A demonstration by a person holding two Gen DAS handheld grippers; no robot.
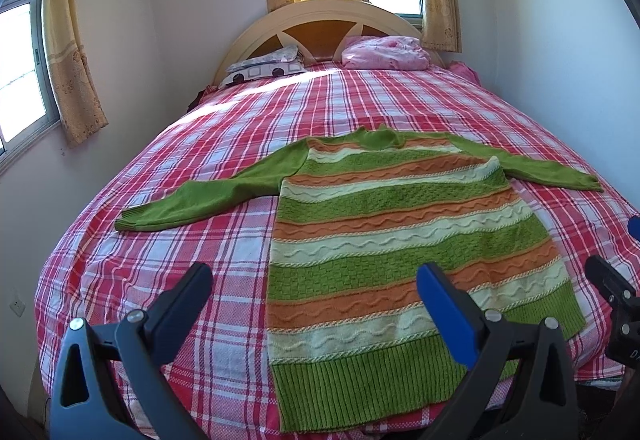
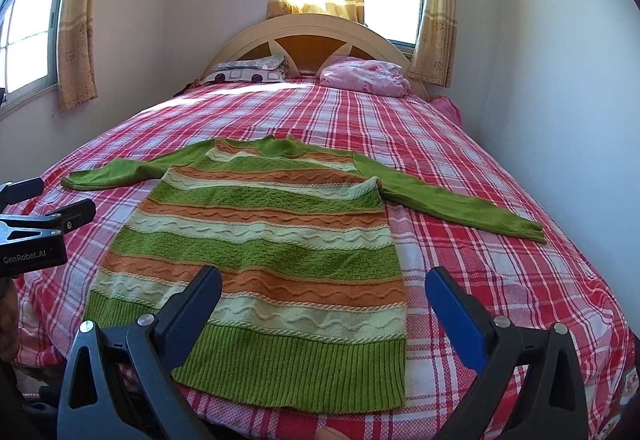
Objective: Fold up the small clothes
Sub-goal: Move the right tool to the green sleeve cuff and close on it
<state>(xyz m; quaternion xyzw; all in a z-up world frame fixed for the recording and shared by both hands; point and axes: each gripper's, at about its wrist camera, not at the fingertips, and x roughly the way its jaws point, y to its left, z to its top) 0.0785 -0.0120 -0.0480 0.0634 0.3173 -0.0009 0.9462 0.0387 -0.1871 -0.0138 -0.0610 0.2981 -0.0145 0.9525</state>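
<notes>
A small knitted sweater (image 1: 384, 240) with green, orange and cream stripes lies flat on the bed, face up, hem toward me, both green sleeves spread outward. It also shows in the right wrist view (image 2: 272, 240). My left gripper (image 1: 316, 280) is open and empty, hovering above the sweater's near left part. My right gripper (image 2: 324, 284) is open and empty, above the hem's right corner. The right gripper shows at the right edge of the left wrist view (image 1: 616, 292), the left gripper at the left edge of the right wrist view (image 2: 48, 212).
The bed (image 1: 200, 168) has a red, white and blue plaid sheet. A patterned pillow (image 1: 268, 66) and a pink bundle (image 1: 384, 52) lie by the headboard (image 1: 328, 10). Walls stand close on both sides. Curtained windows are at the left and behind.
</notes>
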